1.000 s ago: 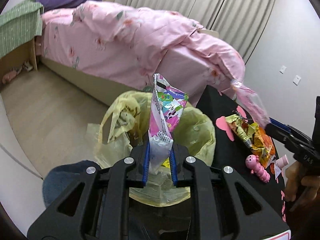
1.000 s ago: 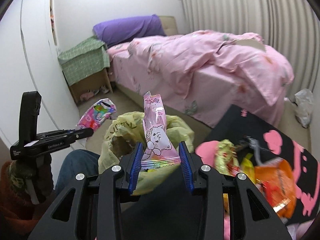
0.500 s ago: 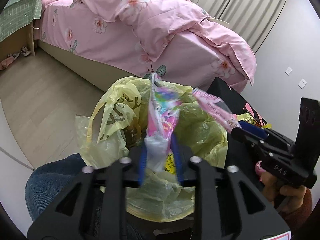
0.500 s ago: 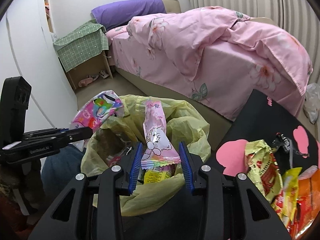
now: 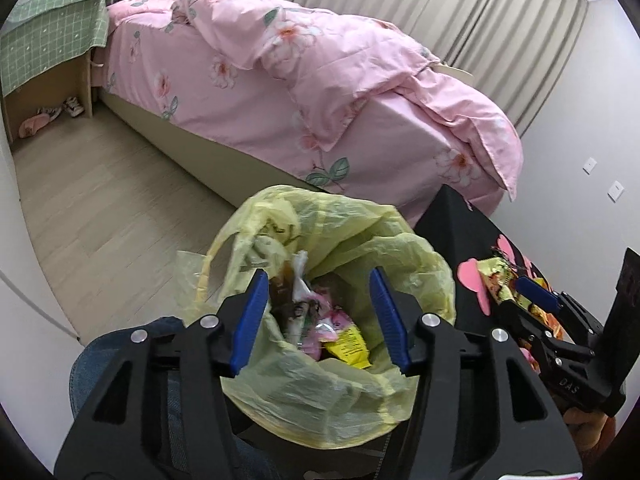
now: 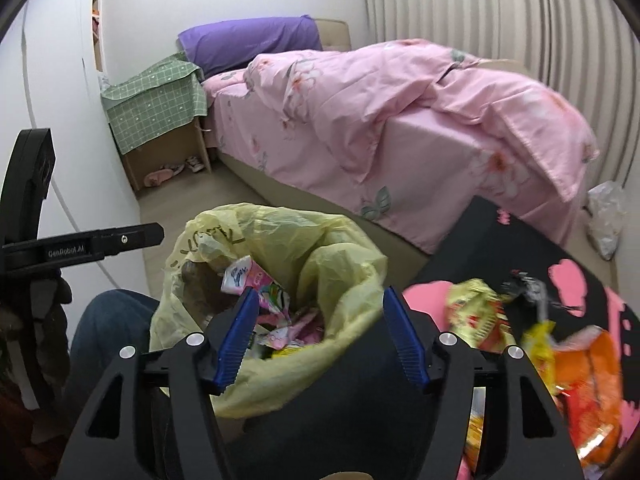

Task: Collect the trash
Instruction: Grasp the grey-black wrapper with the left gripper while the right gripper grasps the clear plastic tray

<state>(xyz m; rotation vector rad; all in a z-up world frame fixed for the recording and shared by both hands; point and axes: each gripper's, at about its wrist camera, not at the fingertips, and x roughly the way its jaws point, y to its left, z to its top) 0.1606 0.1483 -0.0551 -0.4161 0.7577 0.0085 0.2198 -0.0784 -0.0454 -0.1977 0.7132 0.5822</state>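
Both wrist views look steeply down, close over one yellow bag (image 5: 404,248).

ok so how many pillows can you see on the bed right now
1. A single purple pillow lies at the head of the bed, beside the green checked cloth. The rumpled pink duvet could be hiding others.

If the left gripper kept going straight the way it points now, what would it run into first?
Most likely the wrappers piled inside the yellow trash bag: the open left gripper aims down into its mouth, nothing between the jaws. Depth is hard to judge.
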